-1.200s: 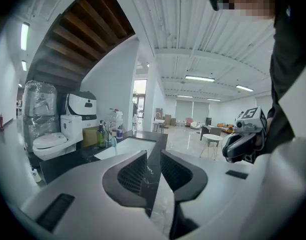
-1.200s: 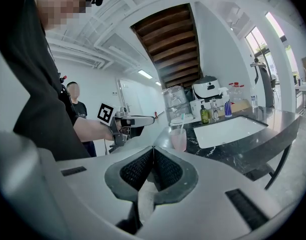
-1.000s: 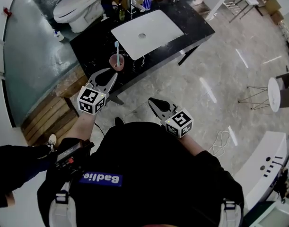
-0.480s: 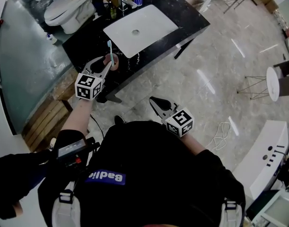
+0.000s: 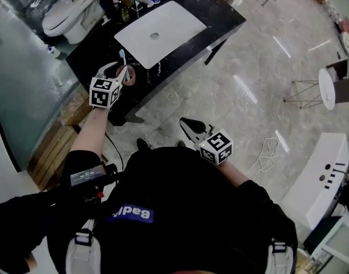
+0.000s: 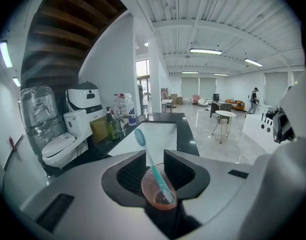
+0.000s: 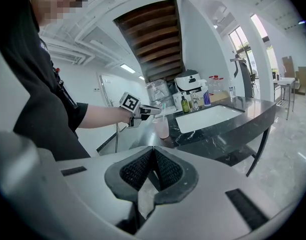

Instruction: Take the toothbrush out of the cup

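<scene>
A teal toothbrush point(image 6: 151, 166) leaned in the pink cup point(image 6: 159, 191) on the black tabletop point(image 5: 220, 16), beside the white basin point(image 5: 163, 30). The left gripper point(image 5: 119, 67) fingers, just opened wide, flanked the cup. The right gripper point(image 7: 153, 151) fingers were closed, empty.

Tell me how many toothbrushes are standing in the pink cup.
1: a teal toothbrush leans in the pink cup on the black counter, beside the white sink. No other shows.
</scene>
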Demonstrator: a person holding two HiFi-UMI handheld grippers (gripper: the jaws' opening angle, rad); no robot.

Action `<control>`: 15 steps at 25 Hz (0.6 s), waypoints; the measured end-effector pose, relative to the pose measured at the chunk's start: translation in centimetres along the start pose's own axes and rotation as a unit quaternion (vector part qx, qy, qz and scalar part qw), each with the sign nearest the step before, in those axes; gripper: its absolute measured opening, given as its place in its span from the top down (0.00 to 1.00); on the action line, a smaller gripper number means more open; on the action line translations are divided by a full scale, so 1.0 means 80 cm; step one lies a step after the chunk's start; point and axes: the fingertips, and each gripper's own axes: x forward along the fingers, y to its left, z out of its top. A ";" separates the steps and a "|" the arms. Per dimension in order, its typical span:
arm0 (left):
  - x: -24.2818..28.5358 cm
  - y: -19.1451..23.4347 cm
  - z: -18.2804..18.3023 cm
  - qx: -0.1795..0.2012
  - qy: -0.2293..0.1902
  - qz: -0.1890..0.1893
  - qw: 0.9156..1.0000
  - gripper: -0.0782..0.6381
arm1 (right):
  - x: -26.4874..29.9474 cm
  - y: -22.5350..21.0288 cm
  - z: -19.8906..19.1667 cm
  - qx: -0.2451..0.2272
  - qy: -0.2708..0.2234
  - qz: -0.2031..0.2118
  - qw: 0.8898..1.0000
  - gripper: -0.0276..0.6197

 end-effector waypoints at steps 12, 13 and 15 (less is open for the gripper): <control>0.039 0.011 -0.009 -0.015 0.034 0.009 0.999 0.73 | -0.014 -0.009 -0.009 0.009 0.006 -0.031 0.999 0.94; 0.041 0.012 -0.011 -0.017 0.035 0.010 0.999 0.75 | -0.015 -0.010 -0.010 0.010 0.007 -0.033 0.999 0.94; 0.043 0.013 -0.012 -0.021 0.035 0.011 0.999 0.79 | -0.017 -0.011 -0.013 0.011 0.008 -0.037 0.999 0.94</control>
